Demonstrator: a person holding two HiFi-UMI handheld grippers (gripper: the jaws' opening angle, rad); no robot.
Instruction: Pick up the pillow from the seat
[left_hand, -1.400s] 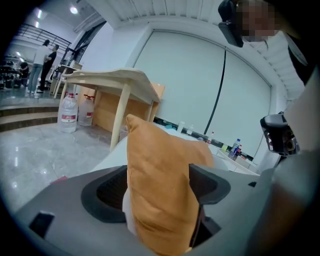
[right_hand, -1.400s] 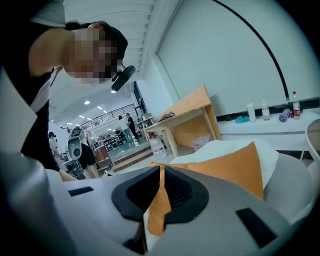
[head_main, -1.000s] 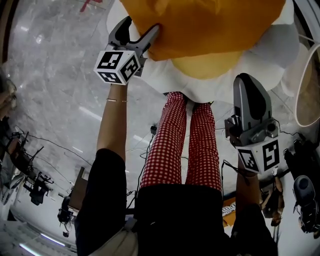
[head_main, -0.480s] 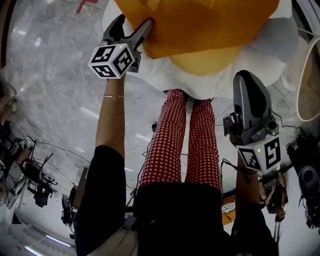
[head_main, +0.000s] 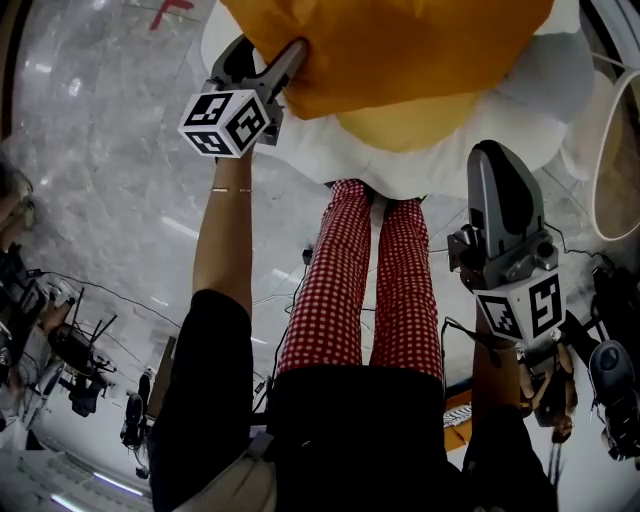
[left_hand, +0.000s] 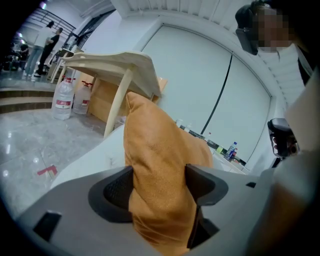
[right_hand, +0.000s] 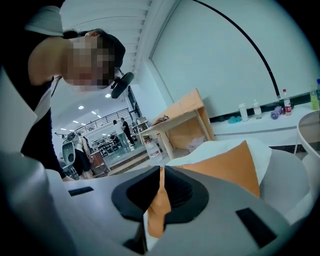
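From the head view, found the orange pillow (head_main: 400, 50) at the top of the frame over the white seat (head_main: 560, 80), pinched at its lower left corner by the left gripper (head_main: 293, 52), with the right gripper (head_main: 492, 152) apart at the right. In the left gripper view, saw jaws clamped on a fold of the pillow. In the right gripper view, saw jaws drawn almost together on nothing; judged the grasp made and the lift clear of the seat left to do.

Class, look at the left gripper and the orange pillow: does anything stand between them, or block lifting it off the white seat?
Nothing visible does. The left gripper is shut on the pillow, one jaw pressing each side; nothing lies on it above the seat.
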